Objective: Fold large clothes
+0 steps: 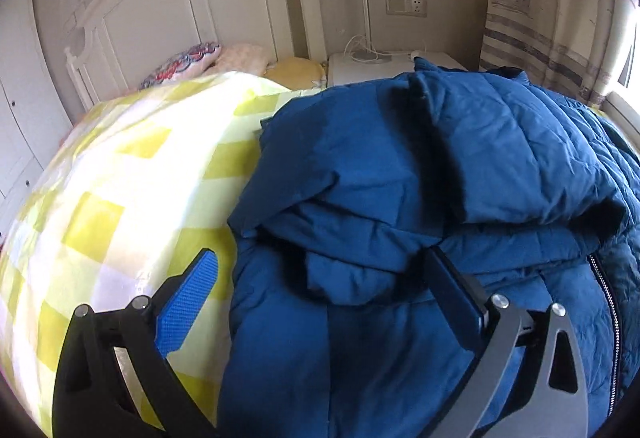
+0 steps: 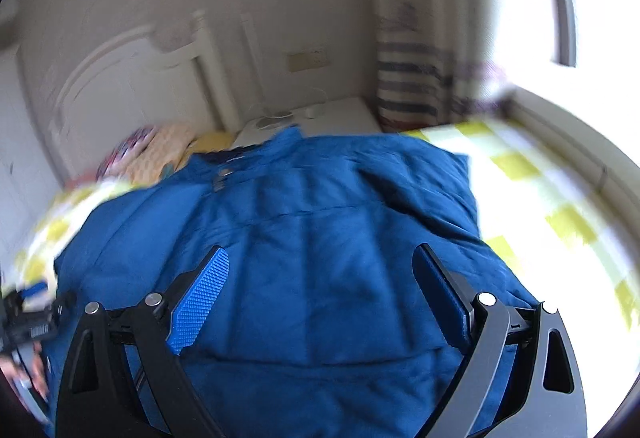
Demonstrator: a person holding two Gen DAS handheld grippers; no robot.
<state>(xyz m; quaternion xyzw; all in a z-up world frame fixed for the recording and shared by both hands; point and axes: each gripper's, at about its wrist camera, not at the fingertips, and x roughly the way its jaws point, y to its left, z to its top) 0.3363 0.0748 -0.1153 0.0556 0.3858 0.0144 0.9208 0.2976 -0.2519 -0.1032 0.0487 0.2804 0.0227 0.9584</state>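
From my left wrist, my left tongs (image 1: pixel 320 278) are released and grasp nothing; the puffy blue quilted jacket (image 1: pixel 420 178) lies from 12 to 6 o'clock on the yellow-checked bed cover (image 1: pixel 120 178), one part already folded over.

From my right wrist, my right tongs (image 2: pixel 322 278) hang wide and empty above it. I judge several folds remain.

The right wrist view was smeared with blur; the blue jacket (image 1: pixel 420 198) ran off the bottom edge, hiding its hem.
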